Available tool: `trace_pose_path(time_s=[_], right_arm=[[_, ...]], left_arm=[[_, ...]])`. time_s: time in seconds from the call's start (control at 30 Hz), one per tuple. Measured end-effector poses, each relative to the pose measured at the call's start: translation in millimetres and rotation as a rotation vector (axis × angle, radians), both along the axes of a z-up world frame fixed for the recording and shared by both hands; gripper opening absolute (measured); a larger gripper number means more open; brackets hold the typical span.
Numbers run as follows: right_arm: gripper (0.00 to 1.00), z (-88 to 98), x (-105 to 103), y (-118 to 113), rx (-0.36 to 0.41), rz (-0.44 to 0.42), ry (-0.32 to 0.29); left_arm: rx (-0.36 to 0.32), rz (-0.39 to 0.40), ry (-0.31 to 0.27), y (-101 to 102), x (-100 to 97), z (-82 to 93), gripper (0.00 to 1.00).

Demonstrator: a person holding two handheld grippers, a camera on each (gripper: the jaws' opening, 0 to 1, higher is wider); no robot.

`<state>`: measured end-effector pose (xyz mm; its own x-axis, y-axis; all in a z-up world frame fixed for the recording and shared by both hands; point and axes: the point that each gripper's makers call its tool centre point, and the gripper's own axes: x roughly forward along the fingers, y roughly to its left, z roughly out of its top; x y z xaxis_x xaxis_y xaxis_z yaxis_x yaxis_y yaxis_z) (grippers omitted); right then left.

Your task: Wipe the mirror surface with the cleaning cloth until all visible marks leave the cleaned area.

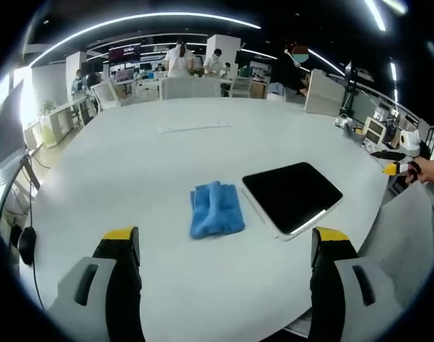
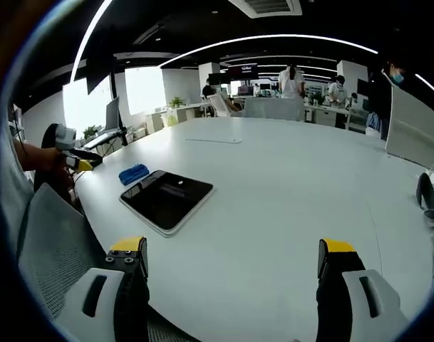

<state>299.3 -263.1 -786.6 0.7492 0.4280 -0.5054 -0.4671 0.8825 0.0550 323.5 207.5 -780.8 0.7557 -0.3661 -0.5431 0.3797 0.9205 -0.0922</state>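
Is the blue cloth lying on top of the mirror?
No, the blue cloth lies on the white table beside the mirror, not on it.

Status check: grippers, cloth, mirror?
Both hand-held grippers open, empty, left, right. Blue cloth crumpled on table beside mirror, untouched. Nothing in the way.

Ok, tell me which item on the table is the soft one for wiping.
The blue cleaning cloth, folded and crumpled, lying just beside the flat, dark, glossy mirror with its pale rim.

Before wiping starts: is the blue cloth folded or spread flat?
Folded: the blue cloth lies bunched in thick ridges on the table, beside the mirror.
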Motion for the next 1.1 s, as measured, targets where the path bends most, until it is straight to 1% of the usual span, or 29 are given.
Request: trace_pose_path(time_s=[0.37,0.4,0.43,0.47,0.77,0.93,0.97,1.0,1.03,1.1], right_arm=[[0.98,-2.0,-1.0,1.4,0.003,-0.001,0.006],[0.98,-2.2,-0.9,1.9,0.003,0.001,0.007],[0.98,-1.7,-0.7,2.7,0.001,0.002,0.006],[0.98,-1.0,-0.6,3.2,0.000,0.002,0.005],[0.98,-2.6,1.4,3.3,0.000,0.001,0.011],[0.98,-3.8,2.0,6.1,0.001,0.003,0.013],[0.98,-4.9,2.3,6.7,0.000,0.004,0.014],[0.98,-5.6,2.4,7.2,0.001,0.004,0.016],[0.98,-6.3,2.5,7.7,0.002,0.004,0.018],[0.98,-7.7,2.8,9.1,0.006,0.004,0.021]], left_arm=[[0.005,-0.008,0.010,-0.4,5.8,0.1,0.98],[-0.001,-0.007,0.019,-0.5,6.2,-0.3,0.97],[-0.005,-0.003,0.047,0.0,5.2,-2.9,0.96],[0.001,0.000,0.053,1.0,5.9,-3.9,0.95],[-0.001,-0.010,0.070,-2.1,6.6,-6.6,0.94],[-0.006,-0.005,0.087,-3.8,11.7,-7.0,0.94],[0.000,-0.003,0.097,-3.9,13.7,-7.6,0.93],[0.000,-0.003,0.124,-4.5,13.0,-9.7,0.93],[-0.010,-0.002,0.138,-7.0,13.9,-9.7,0.93],[-0.018,-0.005,0.138,-11.5,19.2,-6.0,0.93]])
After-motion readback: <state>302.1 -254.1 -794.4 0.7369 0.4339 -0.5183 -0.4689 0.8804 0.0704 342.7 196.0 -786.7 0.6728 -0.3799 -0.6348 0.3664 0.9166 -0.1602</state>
